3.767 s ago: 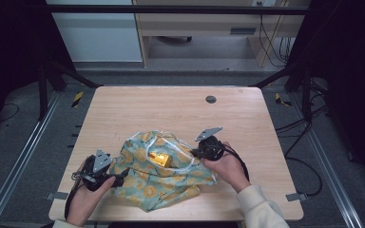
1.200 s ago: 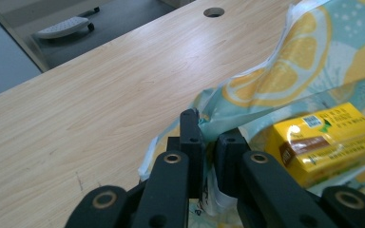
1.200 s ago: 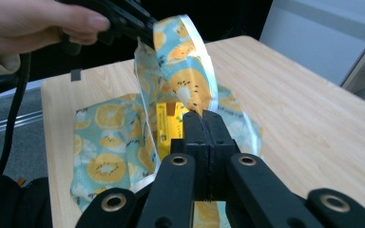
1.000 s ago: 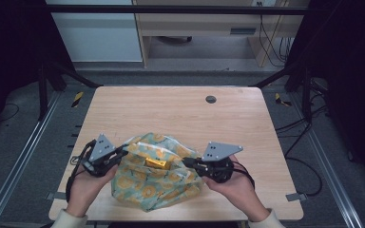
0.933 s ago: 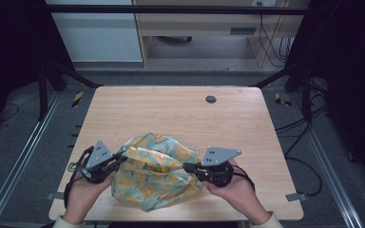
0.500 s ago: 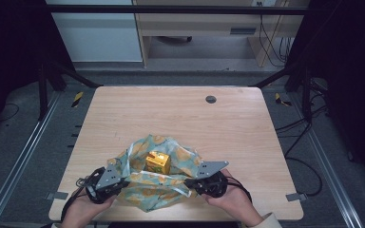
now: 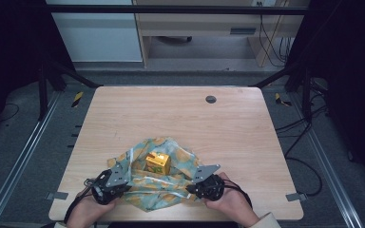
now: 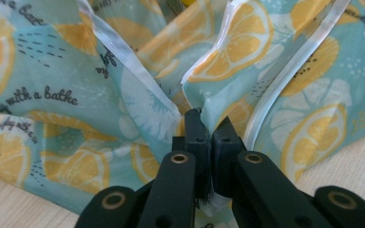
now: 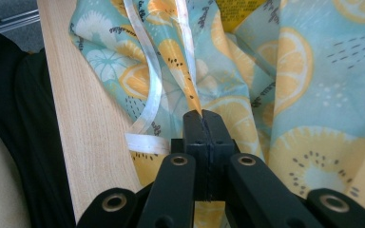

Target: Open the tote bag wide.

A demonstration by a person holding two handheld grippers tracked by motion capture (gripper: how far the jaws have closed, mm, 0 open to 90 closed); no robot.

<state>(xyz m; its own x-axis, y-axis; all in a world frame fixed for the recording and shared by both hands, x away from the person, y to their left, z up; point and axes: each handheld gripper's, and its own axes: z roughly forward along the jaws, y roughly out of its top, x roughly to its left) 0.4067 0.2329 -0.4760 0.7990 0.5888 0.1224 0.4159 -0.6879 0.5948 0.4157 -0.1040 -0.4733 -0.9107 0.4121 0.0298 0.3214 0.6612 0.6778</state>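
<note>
A pale blue bag with a lemon print (image 7: 161, 183) lies opened out near the table's front edge, and a small yellow box (image 7: 158, 163) sits upright in its mouth. My left gripper (image 7: 123, 182) is shut on the bag's left rim, down near the tabletop. In the left gripper view the jaws pinch a fold of the printed plastic (image 8: 190, 95) beside its clear zip strip (image 8: 123, 57). My right gripper (image 7: 193, 186) is shut on the bag's right rim; in the right gripper view the jaws clamp the bag's edge (image 9: 190, 90) at the zip strip.
The wooden table (image 7: 180, 114) has a small round dark grommet (image 7: 211, 99) at its far right. Metal rails run along both sides of the table. The table's front edge (image 9: 71, 118) lies close beside my right gripper, with a dark sleeve just past it.
Both grippers have come down toward the table's front edge with the bag's rims in them. The bag now lies flatter and wider, and the yellow box shows in its mouth.
</note>
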